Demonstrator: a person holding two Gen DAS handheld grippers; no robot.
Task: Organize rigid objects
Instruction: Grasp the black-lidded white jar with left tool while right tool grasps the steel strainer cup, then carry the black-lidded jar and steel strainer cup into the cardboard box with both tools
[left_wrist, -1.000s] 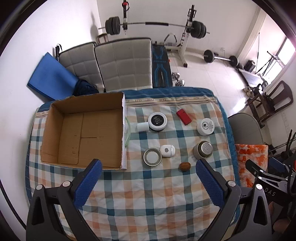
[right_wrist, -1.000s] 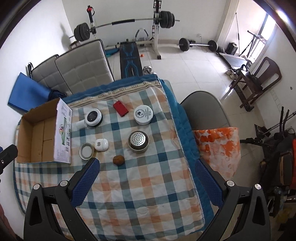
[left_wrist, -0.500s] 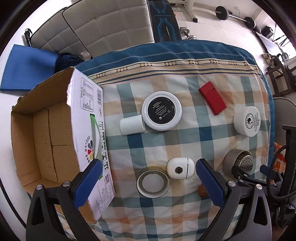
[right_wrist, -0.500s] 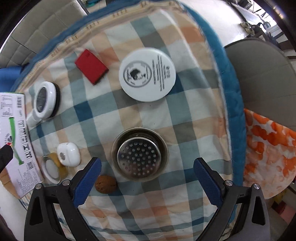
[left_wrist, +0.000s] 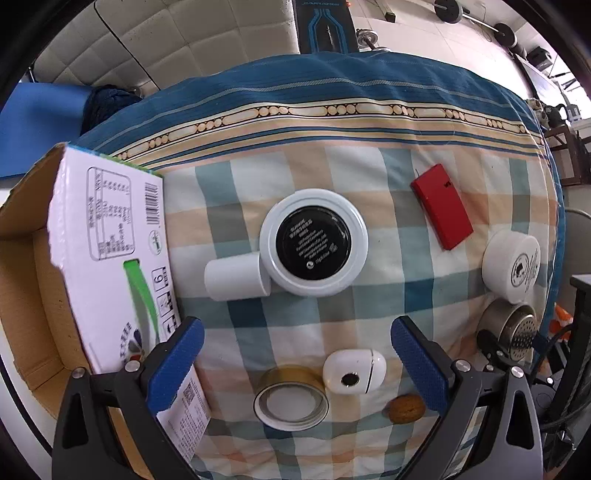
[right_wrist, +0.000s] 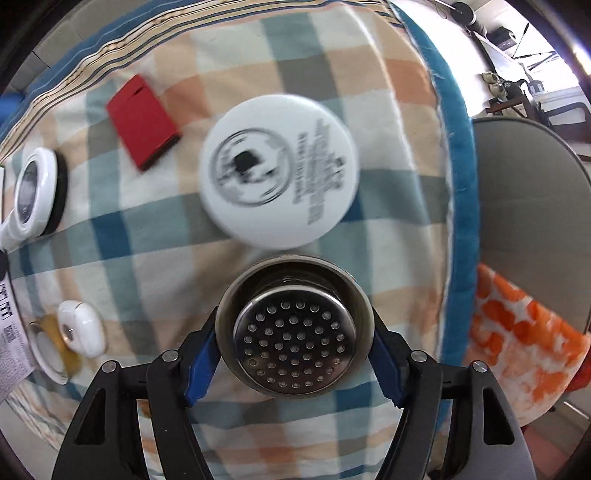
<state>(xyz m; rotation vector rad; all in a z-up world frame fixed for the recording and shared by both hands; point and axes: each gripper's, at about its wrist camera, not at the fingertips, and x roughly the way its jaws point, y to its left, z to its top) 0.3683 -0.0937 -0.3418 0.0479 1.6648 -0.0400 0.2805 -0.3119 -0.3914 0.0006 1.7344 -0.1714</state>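
Note:
My right gripper has its blue pads against both sides of a round steel strainer cup, which also shows at the right edge of the left wrist view. My left gripper is open and hangs low over a small white capsule device and a gold-rimmed lid. A walnut lies beside them. Beyond are a white ring-shaped device with a black face, a red flat case and a white round tin. The open cardboard box stands at the left.
The table carries a checked cloth with a blue border. A grey padded chair stands behind it. A grey seat and orange patterned fabric lie past the table's right edge. Gym weights lie on the floor beyond.
Both grippers have dropped closer to the table. My right gripper's jaws have closed in from wide open onto the strainer cup. My left gripper has stayed open.

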